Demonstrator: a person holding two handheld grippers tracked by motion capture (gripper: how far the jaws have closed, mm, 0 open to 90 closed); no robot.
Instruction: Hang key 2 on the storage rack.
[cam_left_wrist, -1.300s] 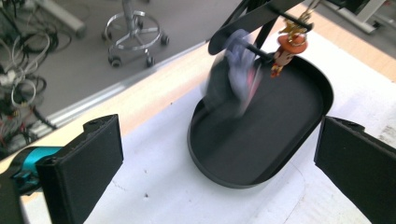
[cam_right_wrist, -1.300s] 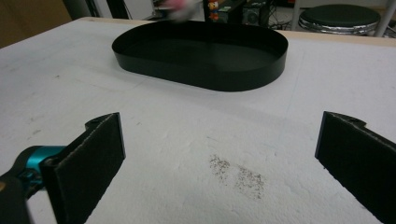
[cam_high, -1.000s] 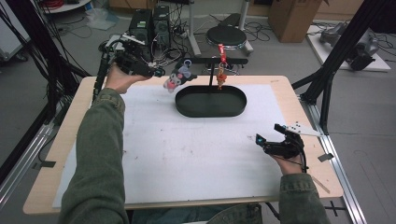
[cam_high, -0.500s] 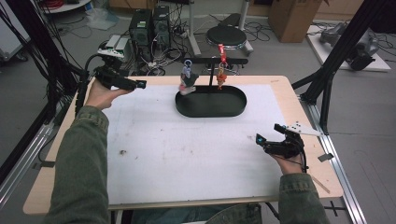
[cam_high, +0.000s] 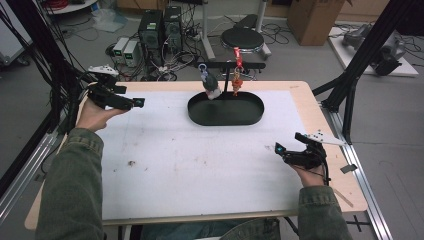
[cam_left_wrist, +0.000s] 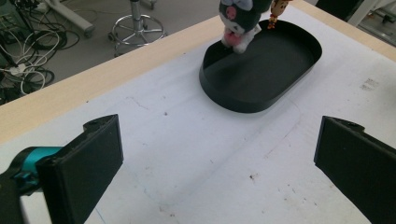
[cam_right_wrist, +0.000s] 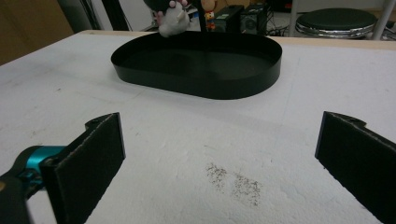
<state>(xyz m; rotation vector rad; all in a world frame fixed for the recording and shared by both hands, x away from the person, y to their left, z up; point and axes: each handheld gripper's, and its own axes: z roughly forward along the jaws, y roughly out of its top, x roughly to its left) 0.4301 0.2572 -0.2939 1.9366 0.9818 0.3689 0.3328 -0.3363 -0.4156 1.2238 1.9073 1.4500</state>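
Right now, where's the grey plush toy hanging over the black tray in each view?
High view: grey plush toy upper centre, above the black tray's far-left rim.
Left gripper view: top centre.
Right gripper view: top, left of centre.
Shared landmark: the black tray.

We count two grippers, the left gripper (cam_high: 131, 102) and the right gripper (cam_high: 286, 152). We see one black tray (cam_high: 252, 112), two small toys hanging over it, a grey plush toy (cam_high: 211, 88) and an orange toy (cam_high: 236, 79), and one round stool (cam_high: 243, 36)
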